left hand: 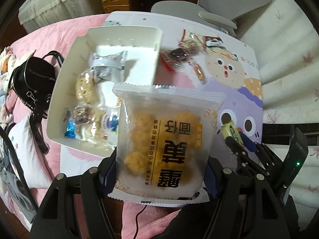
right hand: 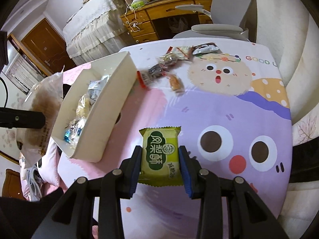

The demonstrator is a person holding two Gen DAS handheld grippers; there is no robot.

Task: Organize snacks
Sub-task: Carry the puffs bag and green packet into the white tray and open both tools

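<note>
Left gripper (left hand: pixel 159 171) fingers clamp the frosted snack bag (left hand: pixel 167 139) between both pads. Right gripper (right hand: pixel 161 165) fingers clamp the green pastry packet (right hand: pixel 160 155); white bin (right hand: pixel 111 107) lies forward-left.

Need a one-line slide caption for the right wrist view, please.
Right gripper holds a green snack packet above the cartoon tablecloth, beside the white box of snacks.

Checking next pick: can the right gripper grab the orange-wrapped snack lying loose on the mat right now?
Probably not yet. The right gripper is shut on the green pastry packet, so its jaws are full. The path over the mat to the orange-wrapped snack looks clear.
</note>
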